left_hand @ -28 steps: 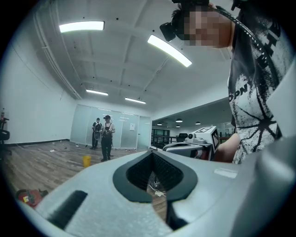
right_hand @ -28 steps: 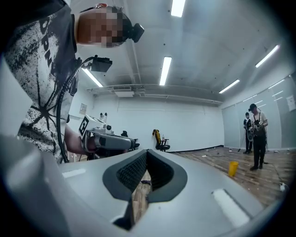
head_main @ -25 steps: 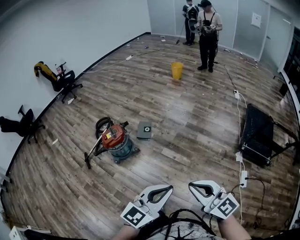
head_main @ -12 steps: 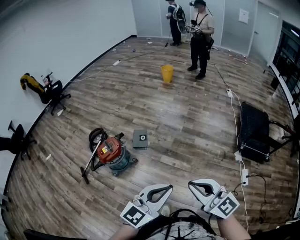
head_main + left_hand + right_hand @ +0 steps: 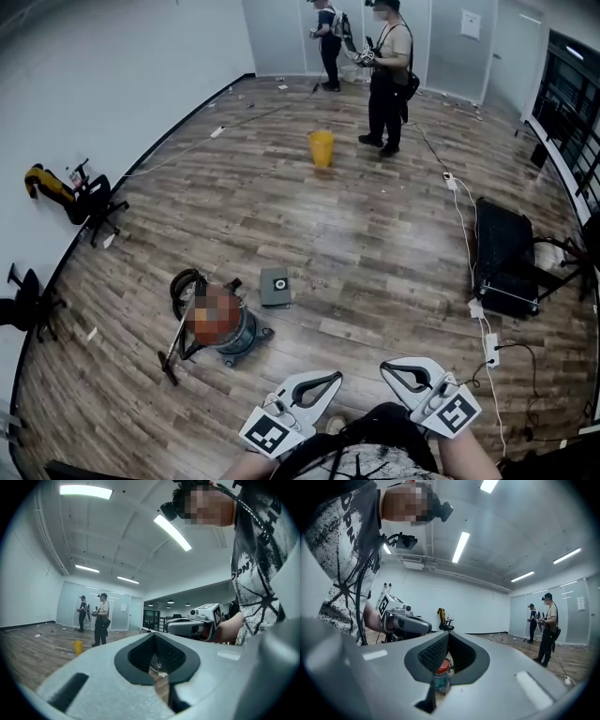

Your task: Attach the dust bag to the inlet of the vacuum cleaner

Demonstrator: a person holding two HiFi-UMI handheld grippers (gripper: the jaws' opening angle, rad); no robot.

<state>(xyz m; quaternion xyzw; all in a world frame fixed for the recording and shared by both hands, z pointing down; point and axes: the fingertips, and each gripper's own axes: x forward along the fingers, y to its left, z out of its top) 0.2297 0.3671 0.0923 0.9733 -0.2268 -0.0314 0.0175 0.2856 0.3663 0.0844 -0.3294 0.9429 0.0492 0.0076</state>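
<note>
With the left claw (image 5: 328, 380) and right claw (image 5: 392, 370) both clenched on nothing, walk up to the vacuum cleaner (image 5: 239, 330) toward the floor's (image 5: 375, 244) left edge, crouch, and release one claw for the grey square, probably the dust bag (image 5: 275, 286), lying just beside it.

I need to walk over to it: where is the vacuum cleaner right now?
In the head view the vacuum cleaner stands on the wood floor, left of centre, just left of a flat grey square item.
</note>
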